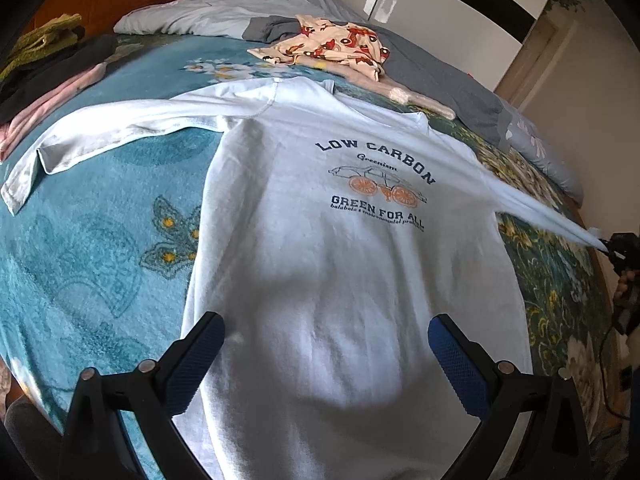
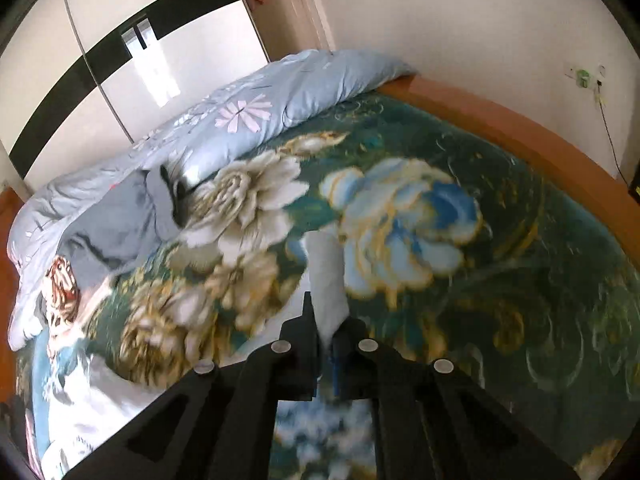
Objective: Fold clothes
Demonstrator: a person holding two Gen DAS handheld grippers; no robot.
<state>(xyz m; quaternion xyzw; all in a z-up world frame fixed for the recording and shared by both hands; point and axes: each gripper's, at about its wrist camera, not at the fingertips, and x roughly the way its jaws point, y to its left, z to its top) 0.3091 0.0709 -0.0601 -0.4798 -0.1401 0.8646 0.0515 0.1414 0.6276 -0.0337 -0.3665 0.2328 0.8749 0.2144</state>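
Wide bed with a teal floral fleece blanket [image 1: 100,248], orange wooden frame [image 2: 520,132], white wall and black-striped wardrobe [image 2: 120,52] behind. Pale blue flower-print duvet [image 2: 280,92] bunched at the far side of the blanket.

One white long-sleeved T-shirt printed "LOW CARBON / GREEN FOR ALL" [image 1: 340,280], spread flat mid-blanket, print up. Beyond its collar: one cream red-patterned garment [image 1: 336,46], one grey garment [image 1: 440,72]. Far-left edge: one pile of pink, black and green clothes [image 1: 44,76].

Two sleeves: one lying flat on the blanket, other pulled taut off the blanket edge.

Left hand-held gripper [image 1: 326,348] spread wide above the shirt hem, gripping nothing. Right hand-held gripper [image 2: 326,344] clamped on the white cuff [image 2: 326,280].
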